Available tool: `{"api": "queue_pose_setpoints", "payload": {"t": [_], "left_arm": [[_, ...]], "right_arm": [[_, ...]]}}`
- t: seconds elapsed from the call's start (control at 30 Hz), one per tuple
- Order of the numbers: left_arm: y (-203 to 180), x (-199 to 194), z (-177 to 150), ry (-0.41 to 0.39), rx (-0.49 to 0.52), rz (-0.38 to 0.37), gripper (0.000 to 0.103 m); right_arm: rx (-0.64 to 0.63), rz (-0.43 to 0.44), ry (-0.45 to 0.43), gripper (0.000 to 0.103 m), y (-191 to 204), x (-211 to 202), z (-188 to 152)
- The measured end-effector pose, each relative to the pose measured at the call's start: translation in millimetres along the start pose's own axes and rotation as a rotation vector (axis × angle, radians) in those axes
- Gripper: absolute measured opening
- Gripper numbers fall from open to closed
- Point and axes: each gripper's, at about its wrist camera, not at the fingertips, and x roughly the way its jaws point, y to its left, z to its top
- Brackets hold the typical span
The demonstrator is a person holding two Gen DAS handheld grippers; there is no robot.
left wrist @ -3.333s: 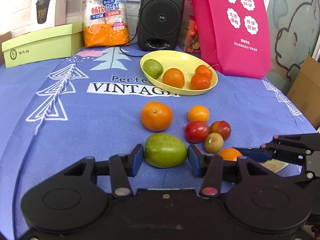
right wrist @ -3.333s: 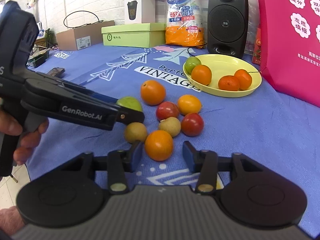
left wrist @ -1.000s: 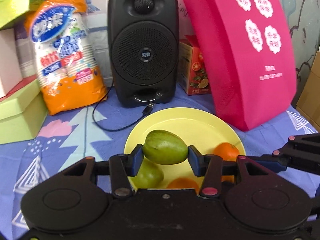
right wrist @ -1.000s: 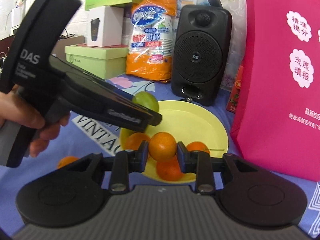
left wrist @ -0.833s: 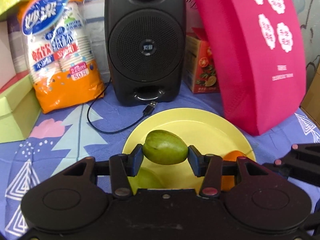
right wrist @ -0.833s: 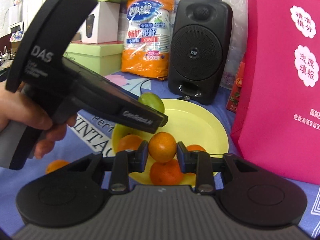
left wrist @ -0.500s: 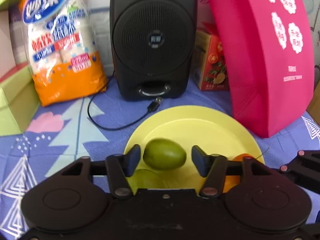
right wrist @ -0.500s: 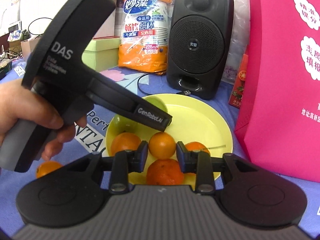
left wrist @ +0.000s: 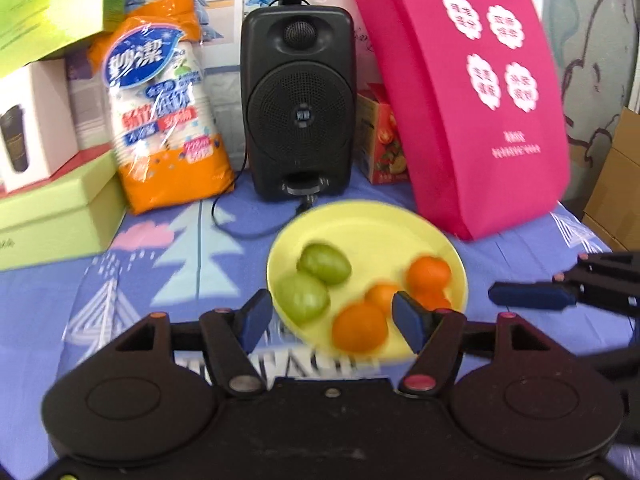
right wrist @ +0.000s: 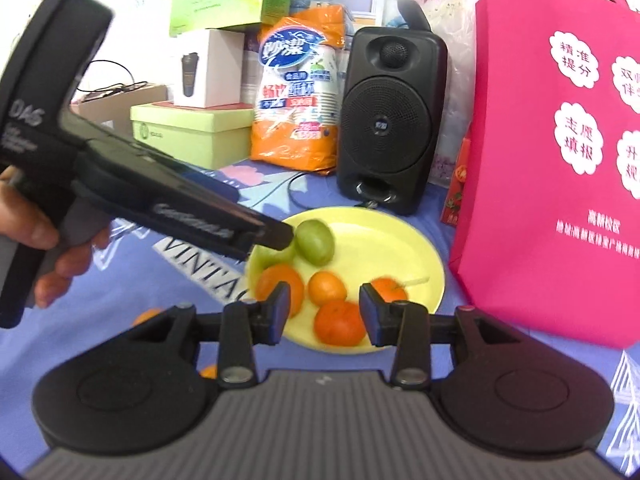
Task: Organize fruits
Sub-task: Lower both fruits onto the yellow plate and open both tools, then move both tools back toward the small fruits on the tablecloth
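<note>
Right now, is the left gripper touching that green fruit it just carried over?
Apart. In the left wrist view the left gripper stands open and empty, while the green fruit lies on the yellow plate beyond its fingertips.

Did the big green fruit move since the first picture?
Yes. The big green fruit left the blue cloth near the camera and now lies on the yellow plate before the speaker; the left gripper has just opened.
</note>
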Motion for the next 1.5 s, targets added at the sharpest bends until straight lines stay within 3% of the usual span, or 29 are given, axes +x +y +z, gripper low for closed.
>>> {"api": "queue_pose_setpoints", "payload": {"t": [0.4, 0.57, 0.63, 1.0, 1.1, 1.23, 1.5], "left_arm": [[-18.8, -104.4, -94.2, -0.052, -0.027, -0.021, 0.067], [-34.9, -111.2, -128.1, -0.023, -0.027, -0.021, 0.065], [-40.9, -104.2, -136.9, 0.005, -0.011, -0.009, 0.059], [-53.6, -81.1, -144.5, 0.035, -0.006, -0.022, 0.051], [-51.2, -80.7, -142.8, 0.032, -0.017, -0.028, 0.043], [-50.5, -81.0, -139.5, 0.029, -0.014, -0.028, 0.025], [-43.5, -82.6, -138.4, 0.032, -0.042, -0.035, 0.025]], "right_arm": [[0.063, 0.04, 0.027, 0.037, 30.0, -59.4, -62.5], [0.094, 0.053, 0.053, 0.037, 36.4, -65.1, -85.6], [0.094, 0.059, 0.058, 0.037, 38.7, -63.0, -89.2], [0.066, 0.05, 0.072, 0.037, 44.4, -54.7, -91.0], [0.063, 0.054, 0.072, 0.037, 43.2, -51.7, -89.9], [0.064, 0.05, 0.078, 0.037, 43.5, -45.3, -88.0], [0.053, 0.036, 0.087, 0.037, 46.1, -30.9, -81.4]]}}
